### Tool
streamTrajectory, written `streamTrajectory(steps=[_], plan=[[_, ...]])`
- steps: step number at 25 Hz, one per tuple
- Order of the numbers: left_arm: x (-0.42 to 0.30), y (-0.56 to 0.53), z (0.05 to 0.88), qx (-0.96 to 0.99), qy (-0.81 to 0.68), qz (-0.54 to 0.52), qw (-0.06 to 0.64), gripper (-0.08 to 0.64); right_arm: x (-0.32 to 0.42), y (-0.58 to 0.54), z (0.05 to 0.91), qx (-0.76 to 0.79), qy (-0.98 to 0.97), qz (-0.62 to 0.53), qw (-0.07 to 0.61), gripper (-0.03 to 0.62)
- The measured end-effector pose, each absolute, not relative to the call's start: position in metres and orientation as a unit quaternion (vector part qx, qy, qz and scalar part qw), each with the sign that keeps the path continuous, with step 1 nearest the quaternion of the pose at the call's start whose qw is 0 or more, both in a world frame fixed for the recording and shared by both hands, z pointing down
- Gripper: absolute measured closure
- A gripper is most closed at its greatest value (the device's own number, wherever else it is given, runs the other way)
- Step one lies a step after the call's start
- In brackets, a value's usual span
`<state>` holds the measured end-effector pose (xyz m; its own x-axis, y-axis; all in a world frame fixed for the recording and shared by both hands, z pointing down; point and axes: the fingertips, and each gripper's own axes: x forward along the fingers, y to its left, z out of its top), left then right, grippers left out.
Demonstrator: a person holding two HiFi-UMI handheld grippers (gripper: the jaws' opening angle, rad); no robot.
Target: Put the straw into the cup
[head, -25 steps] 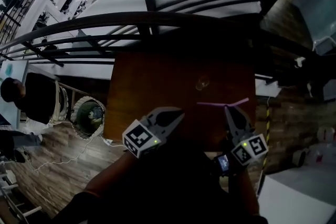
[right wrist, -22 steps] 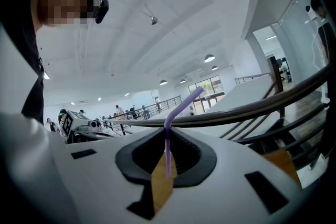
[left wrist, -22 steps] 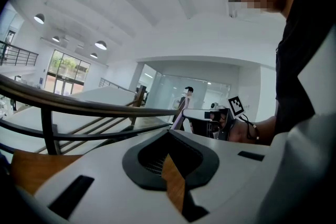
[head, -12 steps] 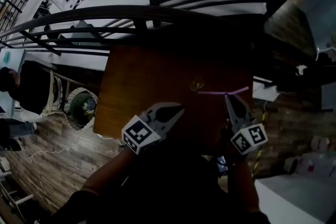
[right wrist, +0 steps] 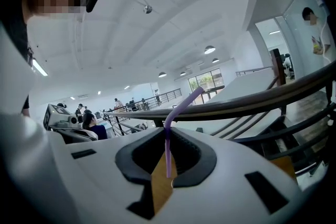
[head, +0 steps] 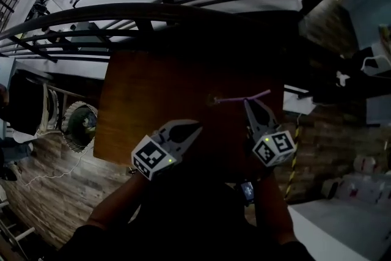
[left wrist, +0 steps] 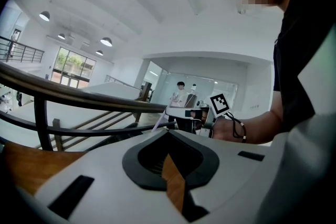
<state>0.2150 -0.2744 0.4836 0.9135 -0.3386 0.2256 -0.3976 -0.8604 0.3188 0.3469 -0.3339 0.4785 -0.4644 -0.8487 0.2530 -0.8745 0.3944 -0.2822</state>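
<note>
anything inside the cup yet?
Head view shows the cup only as a small dim shape on the table. The purple straw, clamped in the right gripper, reaches it; whether the tip is inside cannot be told.

Both grippers held out low in front, side by side, tips pointing forward.

The left gripper (head: 193, 128) angles up and to the right, its jaws drawn almost together with nothing between them. The right gripper (head: 247, 102) is near it on the right and reaches a little further forward, its jaws pinched on a straw (right wrist: 168, 150) that stands up between the tips. The left forearm (head: 116, 205) and right forearm (head: 269, 202) come in from the lower edge of the head view.
</note>
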Motion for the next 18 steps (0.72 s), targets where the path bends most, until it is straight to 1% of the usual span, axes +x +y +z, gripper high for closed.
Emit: streamTrajectory(steps=[18], plan=[[0.231,-0.300,0.517,0.956,-0.183,0.101,0.207,0.549,0.345,-0.362,0.539,0.506,-0.831,0.225,0.055,0.555]])
